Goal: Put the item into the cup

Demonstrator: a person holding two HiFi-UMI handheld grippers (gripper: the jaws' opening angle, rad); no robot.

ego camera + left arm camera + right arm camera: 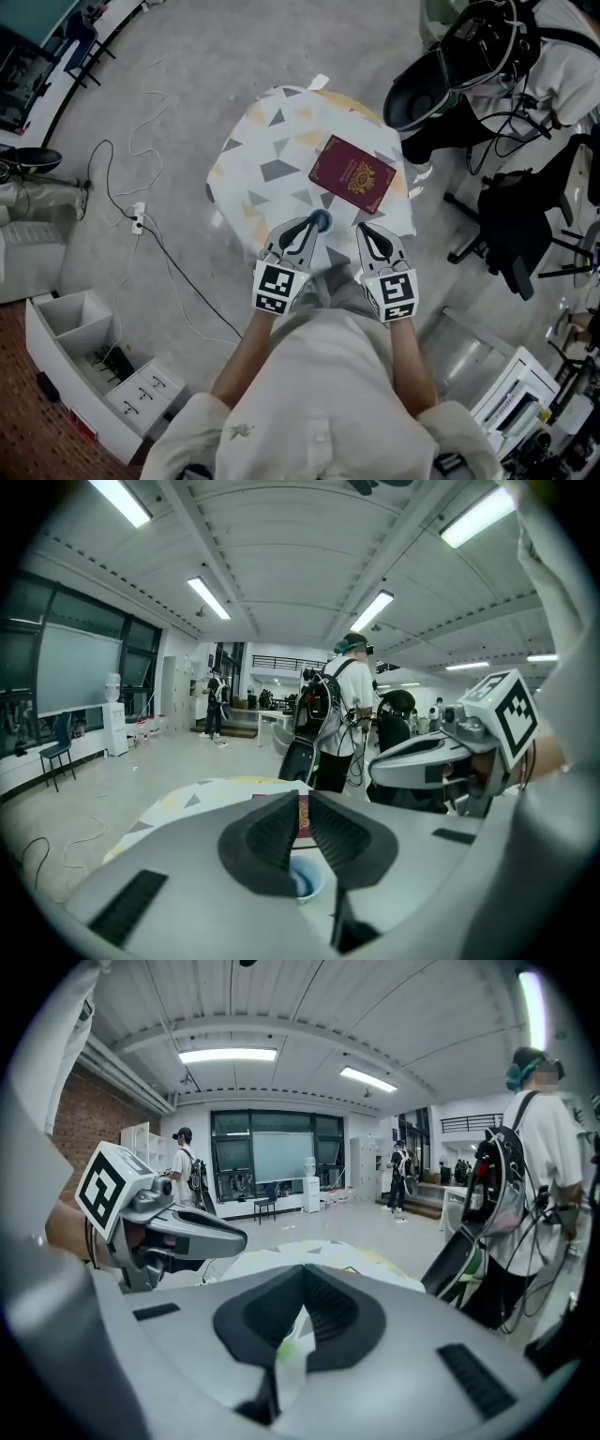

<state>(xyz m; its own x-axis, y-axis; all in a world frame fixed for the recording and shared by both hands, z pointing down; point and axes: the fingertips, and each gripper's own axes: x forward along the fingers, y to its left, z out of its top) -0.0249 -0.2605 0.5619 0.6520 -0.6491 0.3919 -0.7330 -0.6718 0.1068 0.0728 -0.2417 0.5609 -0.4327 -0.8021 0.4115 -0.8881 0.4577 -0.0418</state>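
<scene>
We look down on a small round table point(251, 155) with a cloth full of grey and yellow triangles. A dark red booklet point(352, 174) lies flat on it, over at the 2 o'clock side. A little blue cup point(322, 220) stands upright near the table's 6 o'clock edge, close to us. The booklet is at about 1 o'clock from the cup and does not touch it. Our left gripper point(307, 228) has its tips right at the cup, on the cup's 8 o'clock side. In the left gripper view the cup point(305, 881) shows just under the jaws. Those jaws are only a thin crack apart, and we see nothing between them. Our right gripper point(366, 231) is at 3 o'clock from the cup, a little way off from it. In the right gripper view its jaws are closed at the tips and pinch the item point(289, 1354), a thin pale thing with a bit of green on it. We cannot tell what the item is. It hangs down between the jaws and is not in the cup. A thin white cable point(141, 159) curls on the grey floor at 9 o'clock from the table.
</scene>
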